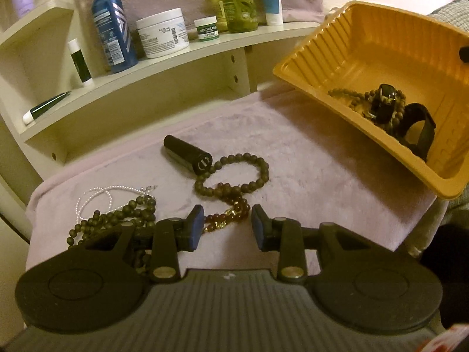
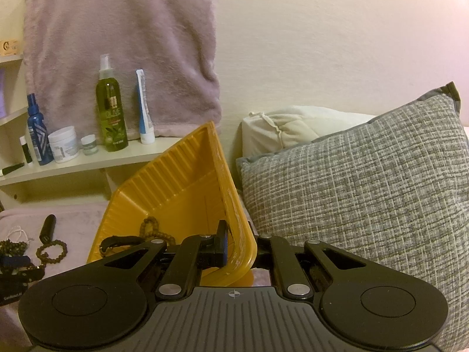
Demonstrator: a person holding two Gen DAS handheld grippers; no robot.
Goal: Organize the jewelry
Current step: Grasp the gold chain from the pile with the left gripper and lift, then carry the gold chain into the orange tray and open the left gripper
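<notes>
A yellow plastic tray is tilted up at the right, held by its rim in my right gripper, which is shut on the tray's edge. The tray holds a beaded bracelet, a dark watch and a black strap. My left gripper is open and empty, low over the lilac towel, with an amber bead and gold chain piece between its fingertips. A brown bead bracelet, a black tube, a white pearl strand and olive beads lie on the towel.
A cream shelf behind the towel carries bottles, jars and tubes. A lilac cloth hangs on the wall. A grey woven pillow and a white pillow lie at the right.
</notes>
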